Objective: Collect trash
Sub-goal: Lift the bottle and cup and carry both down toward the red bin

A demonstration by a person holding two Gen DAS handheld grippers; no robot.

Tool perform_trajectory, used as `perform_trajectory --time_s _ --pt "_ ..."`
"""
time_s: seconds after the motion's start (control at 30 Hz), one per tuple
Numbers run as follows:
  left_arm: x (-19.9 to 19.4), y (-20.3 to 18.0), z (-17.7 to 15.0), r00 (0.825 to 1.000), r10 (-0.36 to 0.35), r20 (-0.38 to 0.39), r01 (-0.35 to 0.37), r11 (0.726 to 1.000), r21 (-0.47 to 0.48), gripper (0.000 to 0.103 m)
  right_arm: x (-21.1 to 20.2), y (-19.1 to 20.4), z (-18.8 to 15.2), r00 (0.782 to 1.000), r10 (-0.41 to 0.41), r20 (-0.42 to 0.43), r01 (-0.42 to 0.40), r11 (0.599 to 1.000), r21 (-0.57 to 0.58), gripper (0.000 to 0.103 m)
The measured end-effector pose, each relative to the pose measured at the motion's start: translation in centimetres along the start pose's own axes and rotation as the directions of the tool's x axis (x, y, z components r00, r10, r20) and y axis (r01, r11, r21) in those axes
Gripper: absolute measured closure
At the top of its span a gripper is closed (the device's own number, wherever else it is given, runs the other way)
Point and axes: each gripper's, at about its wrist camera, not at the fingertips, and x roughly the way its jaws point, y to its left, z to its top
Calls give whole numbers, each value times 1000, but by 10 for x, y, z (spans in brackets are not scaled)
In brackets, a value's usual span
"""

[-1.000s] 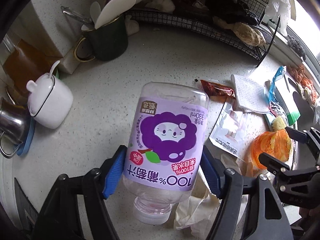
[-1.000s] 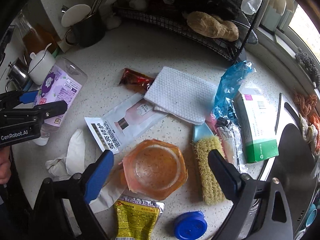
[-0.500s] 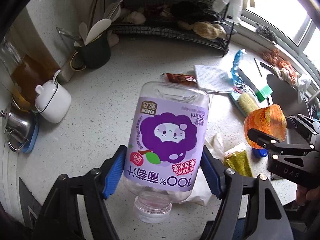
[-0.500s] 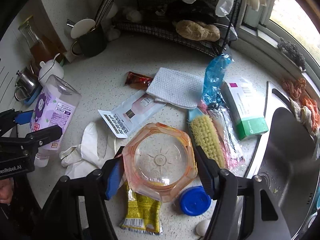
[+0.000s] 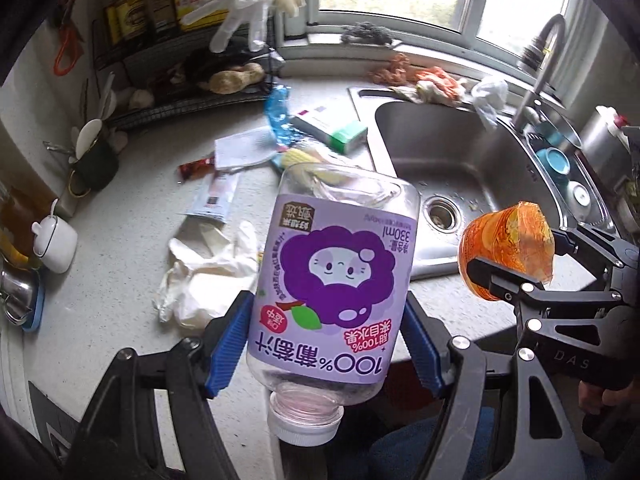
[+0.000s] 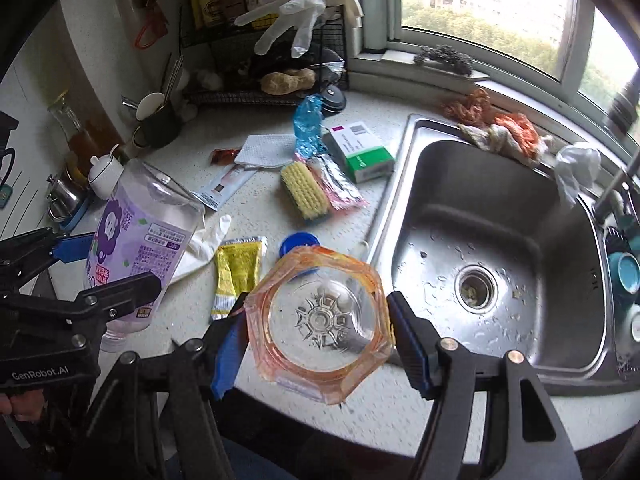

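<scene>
Left hand-held gripper (image 5: pixel 326 350) was clamped on a clear plastic bottle (image 5: pixel 334 284), blue pads pressing both sides of its purple label; the bottle hung cap-down, empty, above the front edge of the surface (image 5: pixel 120 216). Right hand-held gripper (image 6: pixel 316 344) had just been closing and gripped an orange plastic cup (image 6: pixel 320 320), eight-sided, clear base toward the camera, held over the front edge beside the sink (image 6: pixel 500 184). Right view alone showed a yellow sachet (image 6: pixel 236 272) and blue cap (image 6: pixel 298 242) lying near that edge. Left view alone showed the bottle's white cap (image 5: pixel 304 426) and the cup from the side.
</scene>
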Motion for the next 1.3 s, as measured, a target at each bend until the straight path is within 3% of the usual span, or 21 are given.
perform_trajectory --time_s 0.33,0.63,0.8,0.9,1.0,1.3 --pt "-21 -128 -77 993 -107 -44 114 975 192 33 -67 -53 -119 995 -100 -21 102 975 196 39" --pt "-2 -195 -123 977 -178 -113 204 934 295 33 -82 -78 -198 988 -137 -71 153 928 339 39" --pt "38 -221 -143 973 -177 -148 220 904 367 33 -68 -99 -236 986 -142 -85 165 895 415 39" --pt "74 -229 -157 977 -148 -151 194 909 368 33 -47 -107 -253 982 -164 -91 187 892 411 39" --pt "113 -236 -174 963 -184 -195 245 901 358 33 -24 -121 -273 982 -160 -105 189 884 426 39" --pt "215 -255 -214 955 -179 -234 257 895 364 33 57 -159 -318 971 -183 -157 235 866 442 39"
